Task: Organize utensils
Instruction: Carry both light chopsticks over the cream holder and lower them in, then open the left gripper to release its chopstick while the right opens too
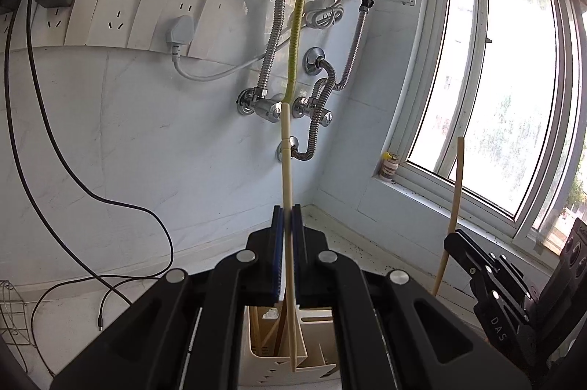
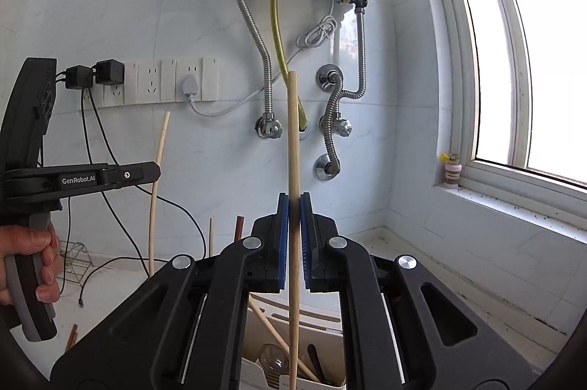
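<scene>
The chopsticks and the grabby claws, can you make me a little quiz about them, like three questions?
1. True or false: the left gripper is shut on a pale chopstick that stands nearly upright.
2. What does the right gripper hold? A) a spoon B) a wooden chopstick C) nothing
3. Fill the gap: below both grippers stands a cream utensil ______ with more chopsticks inside.

Key: 1 true; 2 B; 3 holder
</scene>
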`<state>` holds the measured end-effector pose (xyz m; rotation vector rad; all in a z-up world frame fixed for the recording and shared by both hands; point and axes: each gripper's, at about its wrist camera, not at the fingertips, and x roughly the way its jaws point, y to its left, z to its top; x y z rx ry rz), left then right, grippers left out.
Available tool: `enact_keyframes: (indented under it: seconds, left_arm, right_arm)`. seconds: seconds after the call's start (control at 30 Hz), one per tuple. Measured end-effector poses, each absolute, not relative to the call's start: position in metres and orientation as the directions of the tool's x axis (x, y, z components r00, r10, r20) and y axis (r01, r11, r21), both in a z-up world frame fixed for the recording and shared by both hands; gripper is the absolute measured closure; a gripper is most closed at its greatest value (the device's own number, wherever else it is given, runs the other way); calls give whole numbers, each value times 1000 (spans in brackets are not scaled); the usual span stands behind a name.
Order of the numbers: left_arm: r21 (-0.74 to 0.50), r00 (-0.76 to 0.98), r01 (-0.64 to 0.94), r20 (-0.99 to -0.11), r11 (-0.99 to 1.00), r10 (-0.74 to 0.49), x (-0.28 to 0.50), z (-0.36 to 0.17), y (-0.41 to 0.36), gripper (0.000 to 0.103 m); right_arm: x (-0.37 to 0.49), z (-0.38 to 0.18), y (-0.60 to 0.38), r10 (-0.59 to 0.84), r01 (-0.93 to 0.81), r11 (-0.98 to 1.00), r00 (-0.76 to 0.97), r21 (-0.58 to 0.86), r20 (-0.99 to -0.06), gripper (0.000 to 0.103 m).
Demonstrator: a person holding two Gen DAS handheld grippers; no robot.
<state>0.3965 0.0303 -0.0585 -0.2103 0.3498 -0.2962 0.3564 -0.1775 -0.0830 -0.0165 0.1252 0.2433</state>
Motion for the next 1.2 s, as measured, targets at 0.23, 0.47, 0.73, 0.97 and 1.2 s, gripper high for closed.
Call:
enact_keyframes:
  seconds: [0.23,0.47,0.73,0.97,1.2]
  left_arm:
    - [-204,912,259,-272,944,-308,407,-65,19,99]
    - [-156,930,266,-218,951,-296,407,-70,11,99]
    - [-220,912,256,-268,941,-311,424,-97,10,99]
    - [-227,915,226,-283,947,-286,426,-110,12,99]
    - [-194,917,209,-300,958,-261,427,-118,12,99]
  right_arm:
    - [357,-95,-175,202,-205,975,979,-88,-38,97]
    - [363,-117,-173,192,-191,972,981,-138,-4,97]
    - [372,-144,-177,183,-184,971,983,-155,-20,97]
    - [375,-155,-185,183,-187,971,982,-151,-41,97]
    - [376,-163,-185,182,-188,970,982,-152,-52,97]
